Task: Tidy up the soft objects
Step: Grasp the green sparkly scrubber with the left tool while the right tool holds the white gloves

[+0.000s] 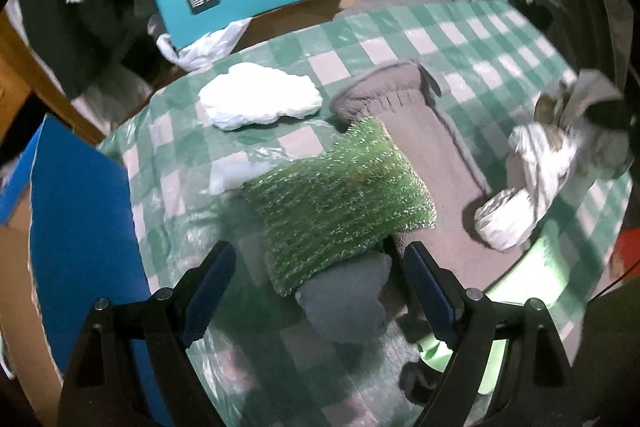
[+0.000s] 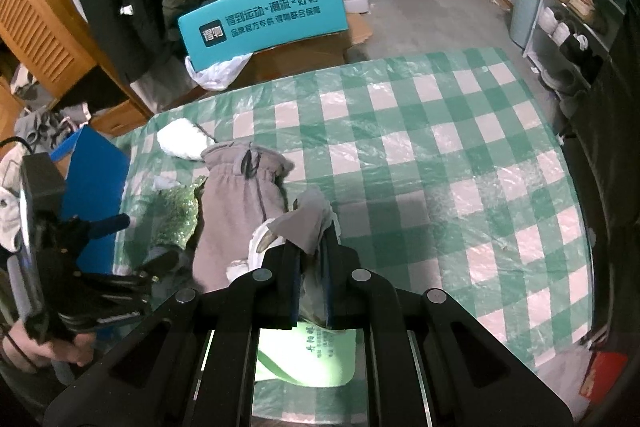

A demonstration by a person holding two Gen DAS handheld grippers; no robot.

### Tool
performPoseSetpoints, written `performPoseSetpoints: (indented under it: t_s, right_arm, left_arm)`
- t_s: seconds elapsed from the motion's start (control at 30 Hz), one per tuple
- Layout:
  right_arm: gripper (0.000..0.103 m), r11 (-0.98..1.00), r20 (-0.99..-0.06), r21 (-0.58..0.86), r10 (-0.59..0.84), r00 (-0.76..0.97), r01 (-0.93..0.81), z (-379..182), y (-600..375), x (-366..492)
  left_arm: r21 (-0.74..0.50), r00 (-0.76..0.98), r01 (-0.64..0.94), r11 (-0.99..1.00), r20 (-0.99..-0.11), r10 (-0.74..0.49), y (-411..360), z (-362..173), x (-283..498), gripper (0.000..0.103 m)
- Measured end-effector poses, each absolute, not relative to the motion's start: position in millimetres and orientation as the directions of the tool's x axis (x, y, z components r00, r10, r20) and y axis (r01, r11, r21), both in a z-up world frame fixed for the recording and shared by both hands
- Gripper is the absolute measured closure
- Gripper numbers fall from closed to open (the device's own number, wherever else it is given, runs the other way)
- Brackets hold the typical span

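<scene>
Two hand-held grippers work over a table covered in a green and white checked cloth (image 2: pixel 440 155).

The right gripper (image 2: pixel 312 251) has its jaws pressed nearly together on a bunched piece of pale grey and white fabric (image 2: pixel 308 215). The fabric sticks out past the fingertips and hangs below them, lifted clear of the cloth. In the left wrist view the same bundle (image 1: pixel 532 179) dangles at the far right, well apart from the left gripper's reach.

The left gripper (image 1: pixel 316 291) points steeply down with its jaws spread wide and nothing pinched between them. Directly between and just beyond its blue-padded fingers (image 1: pixel 208 291) lies a small grey soft item (image 1: pixel 348 303), flat on the cloth. Touching it on the far side is a shiny green scrubbing pad (image 1: pixel 340 199), which partly overlaps it. Further ahead and to the right of the pad lies a long grey glove (image 1: pixel 404 123); its long axis runs away from the left gripper, cuff at the far end. A white crumpled cloth (image 1: pixel 260 99) sits further ahead and to the left, apart from the rest.

As a judgement: the left gripper is the nearer one to the grey item and the green pad, and the free one, so the next pick likely falls to it, straight down and slightly forward. A pale green package (image 2: pixel 308 355) lies under the right gripper, near the table's near edge.
</scene>
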State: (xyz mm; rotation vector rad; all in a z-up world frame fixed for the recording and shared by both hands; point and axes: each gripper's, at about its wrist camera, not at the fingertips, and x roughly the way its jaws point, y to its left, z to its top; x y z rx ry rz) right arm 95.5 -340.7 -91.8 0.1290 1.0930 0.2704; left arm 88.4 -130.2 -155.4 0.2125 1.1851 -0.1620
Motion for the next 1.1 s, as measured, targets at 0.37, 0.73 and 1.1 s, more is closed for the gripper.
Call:
performPoseSetpoints:
  t_s: [0.37,0.73,1.1]
  right_arm:
    - [0.095,0.956,-0.858,0.253,0.294,0.422,-0.152,-93.8,-342.7,100.4]
    - [0.095,0.955,-0.854,0.241,0.293,0.429,-0.174,-90.5,-334.6,100.2]
    - [0.095,0.952,-0.826,0.238,0.303,0.476,-0.192,-70.1,-330.0,95.1]
  left_arm:
    - [0.009,0.382,0.204,0.979,-0.921,-0.072,-132.1,-167.1,102.5,0.036]
    - [-0.072,0.379,0.167,0.983,-0.916,-0.131,-121.2,-160.3,102.5,0.095]
    - [-0.190,0.433,0.135,0.972,-0.871,-0.231,-101.0,-120.4,92.0,0.096]
